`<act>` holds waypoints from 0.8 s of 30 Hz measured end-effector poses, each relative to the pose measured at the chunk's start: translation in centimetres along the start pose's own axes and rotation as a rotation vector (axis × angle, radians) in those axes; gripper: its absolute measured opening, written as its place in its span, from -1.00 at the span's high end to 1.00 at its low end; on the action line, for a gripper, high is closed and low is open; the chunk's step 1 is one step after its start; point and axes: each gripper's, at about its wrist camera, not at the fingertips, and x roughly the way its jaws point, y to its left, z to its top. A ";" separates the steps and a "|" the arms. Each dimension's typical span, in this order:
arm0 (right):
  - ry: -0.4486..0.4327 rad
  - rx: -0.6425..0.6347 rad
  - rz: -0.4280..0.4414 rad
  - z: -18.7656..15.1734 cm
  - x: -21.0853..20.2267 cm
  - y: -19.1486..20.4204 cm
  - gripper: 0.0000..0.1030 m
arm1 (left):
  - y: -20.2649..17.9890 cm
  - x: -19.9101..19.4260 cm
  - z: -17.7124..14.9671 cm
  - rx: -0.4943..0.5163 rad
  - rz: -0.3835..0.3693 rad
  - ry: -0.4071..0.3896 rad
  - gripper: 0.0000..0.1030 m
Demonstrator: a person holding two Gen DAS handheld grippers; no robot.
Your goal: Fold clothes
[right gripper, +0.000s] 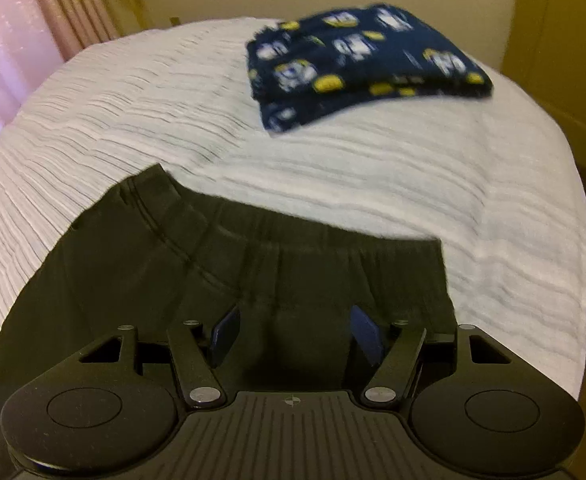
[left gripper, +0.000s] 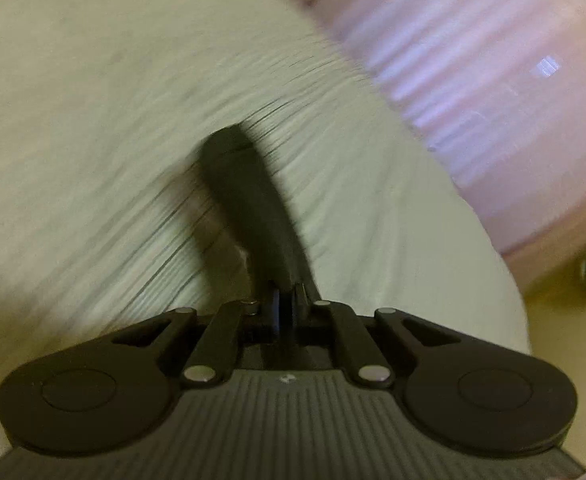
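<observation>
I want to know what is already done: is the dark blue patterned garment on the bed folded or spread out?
Folded. The patterned garment lies as a compact rectangle with stacked layers showing at its near edge, on the white bedspread.

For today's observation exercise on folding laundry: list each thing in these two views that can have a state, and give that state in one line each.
Left gripper: shut; the blur hides whether it pinches cloth.
Right gripper: open, jaws wide over the dark garment.
Dark garment: spread flat on the bedspread, elastic waistband facing away, not yet folded.
Patterned navy garment: folded, lying at the far end of the bed.
White bedspread: laid out, finely ribbed.
Pink curtain: hanging, pleated.
</observation>
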 end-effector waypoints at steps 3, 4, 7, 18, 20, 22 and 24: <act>0.009 -0.010 0.016 0.5 0.8 1.1 -0.27 | -6.9 0.6 1.8 0.182 0.018 -0.030 0.80; 0.017 -0.011 0.026 0.7 1.1 1.6 -0.27 | -9.1 1.6 2.2 0.238 0.027 -0.021 0.53; 0.020 -0.030 0.064 0.7 1.3 2.7 -0.27 | -11.0 4.6 1.4 0.293 0.110 0.030 0.25; 0.068 -0.039 0.070 -1.3 3.1 2.1 -0.27 | 5.1 4.7 -3.7 -0.392 0.035 0.079 0.22; 0.081 -0.037 0.065 -1.8 3.4 2.1 -0.27 | 5.5 5.5 -3.3 -0.427 -0.004 0.075 0.22; 0.090 -0.057 0.062 -1.9 3.7 2.7 -0.27 | 4.6 6.8 -2.8 -0.372 -0.022 0.092 0.29; 0.098 -0.075 0.079 -1.9 3.9 3.3 -0.27 | 3.6 7.4 -3.2 -0.297 -0.003 0.118 0.96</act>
